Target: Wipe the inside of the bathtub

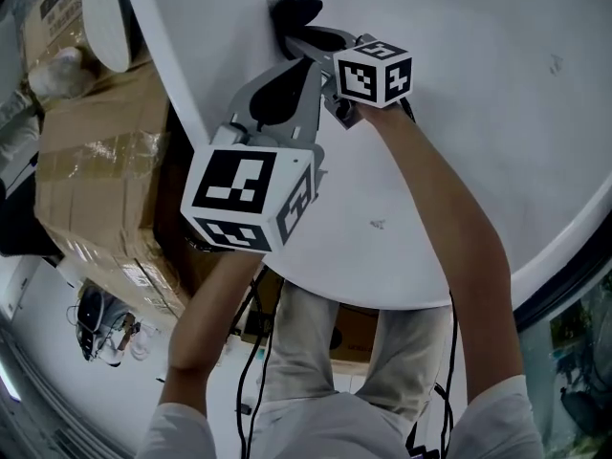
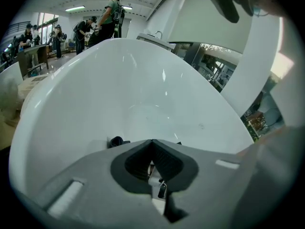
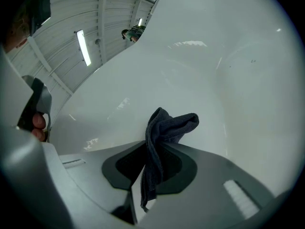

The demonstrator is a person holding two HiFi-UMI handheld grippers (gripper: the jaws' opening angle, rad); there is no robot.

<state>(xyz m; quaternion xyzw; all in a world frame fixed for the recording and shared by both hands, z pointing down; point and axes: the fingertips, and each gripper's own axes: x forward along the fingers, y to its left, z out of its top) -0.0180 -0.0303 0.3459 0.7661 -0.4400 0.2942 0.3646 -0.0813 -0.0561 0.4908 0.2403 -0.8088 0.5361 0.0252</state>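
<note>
One dark ribbed cloth (image 3: 161,136) clenched in right gripper's (image 3: 148,149) fingers (image 3: 185,168) in glossy white bathtub (image 2: 143,89); left gripper's (image 2: 152,144) fingers (image 2: 127,165) together.

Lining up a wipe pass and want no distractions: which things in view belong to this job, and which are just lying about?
For the job:
bathtub
dark cloth, clamped in the right gripper
left gripper, shut and empty

Just about:
cardboard boxes beside the bathtub
people standing in the background
</note>
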